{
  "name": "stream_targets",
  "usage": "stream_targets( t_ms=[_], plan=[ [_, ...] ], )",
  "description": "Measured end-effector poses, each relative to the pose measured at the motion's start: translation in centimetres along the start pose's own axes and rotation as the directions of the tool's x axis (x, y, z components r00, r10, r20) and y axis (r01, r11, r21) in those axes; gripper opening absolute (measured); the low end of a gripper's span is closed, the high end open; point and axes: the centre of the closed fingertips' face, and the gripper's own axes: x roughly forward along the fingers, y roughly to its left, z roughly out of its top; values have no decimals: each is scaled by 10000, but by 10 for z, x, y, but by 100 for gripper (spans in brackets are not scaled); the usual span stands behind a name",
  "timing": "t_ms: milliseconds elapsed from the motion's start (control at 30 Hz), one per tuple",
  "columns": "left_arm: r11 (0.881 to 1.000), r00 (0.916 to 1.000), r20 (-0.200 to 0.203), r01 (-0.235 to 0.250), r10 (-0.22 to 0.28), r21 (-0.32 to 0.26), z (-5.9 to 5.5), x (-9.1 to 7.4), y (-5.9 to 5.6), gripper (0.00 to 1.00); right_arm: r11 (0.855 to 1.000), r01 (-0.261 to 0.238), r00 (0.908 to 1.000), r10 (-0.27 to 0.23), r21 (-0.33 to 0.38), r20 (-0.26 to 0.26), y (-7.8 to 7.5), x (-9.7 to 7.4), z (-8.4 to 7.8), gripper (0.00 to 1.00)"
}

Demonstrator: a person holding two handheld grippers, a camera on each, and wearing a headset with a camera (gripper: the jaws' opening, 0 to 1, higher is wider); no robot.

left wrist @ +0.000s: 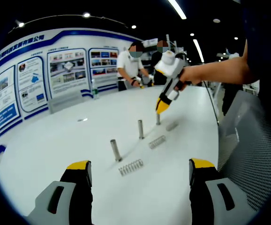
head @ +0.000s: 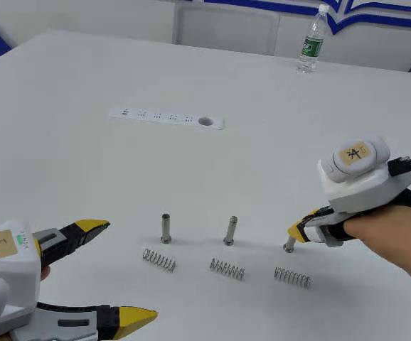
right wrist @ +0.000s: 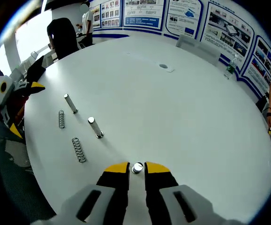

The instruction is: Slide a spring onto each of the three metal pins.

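Three metal pins stand in a row on the white worktop (head: 262, 163): left pin (head: 166, 228), middle pin (head: 230, 230) and right pin (head: 289, 246), each bare, with a spring lying just in front of it (left spring (head: 159, 259), middle spring (head: 227, 268), right spring (head: 291, 277)). The right claw (head: 296, 231) is clamped on the top of the right pin; the left claw (head: 125, 269), its jaws wide apart, hovers near the left spring without touching it.

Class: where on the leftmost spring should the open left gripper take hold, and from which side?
Grip the leftmost spring across its middle coils, coming from above, with the fingers of the left gripper either side of its width. It lies flat, and a mid grip leaves both ends free to slip over the upright pin behind it.
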Motion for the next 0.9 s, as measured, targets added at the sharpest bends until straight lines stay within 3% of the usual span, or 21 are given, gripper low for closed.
stream_targets(
  t_ms=[567,900],
  plan=[
    [10000,10000,21,22,-22,19,1,1,0,87,10000,-44,9990,46,-58,451,6,-12,8,16],
    [10000,10000,-14,45,-44,33,0,1,0,87,9998,-64,9979,75,-183,641,9,-25,3,17]
  ],
)
